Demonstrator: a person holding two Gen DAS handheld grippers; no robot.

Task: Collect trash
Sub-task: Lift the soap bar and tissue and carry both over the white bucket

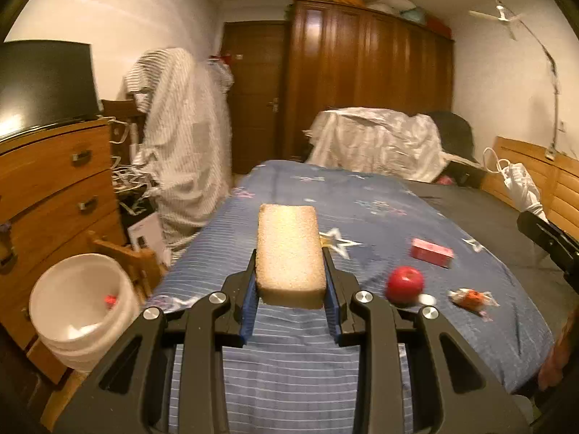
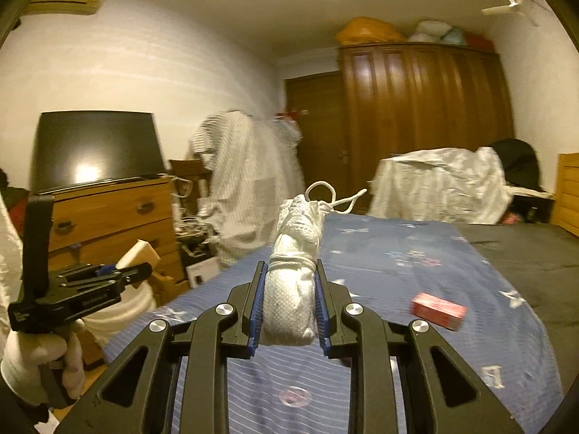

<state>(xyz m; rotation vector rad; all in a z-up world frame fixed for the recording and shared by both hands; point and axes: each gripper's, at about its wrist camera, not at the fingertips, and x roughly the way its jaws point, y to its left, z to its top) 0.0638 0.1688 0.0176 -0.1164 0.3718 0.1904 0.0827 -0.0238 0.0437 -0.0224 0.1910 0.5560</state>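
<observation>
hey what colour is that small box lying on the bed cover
The small box is pinkish red, clearest in the left wrist view, lying on the blue star-patterned bed cover.

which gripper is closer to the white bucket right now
Left. The left gripper, shut on the sponge, is beside the white bucket; the right gripper, shut on the cloth bundle, is over the bed, farther away.

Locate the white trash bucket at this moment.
In the left wrist view the white bucket stands on the floor at lower left, between the wooden dresser and the bed.
</observation>
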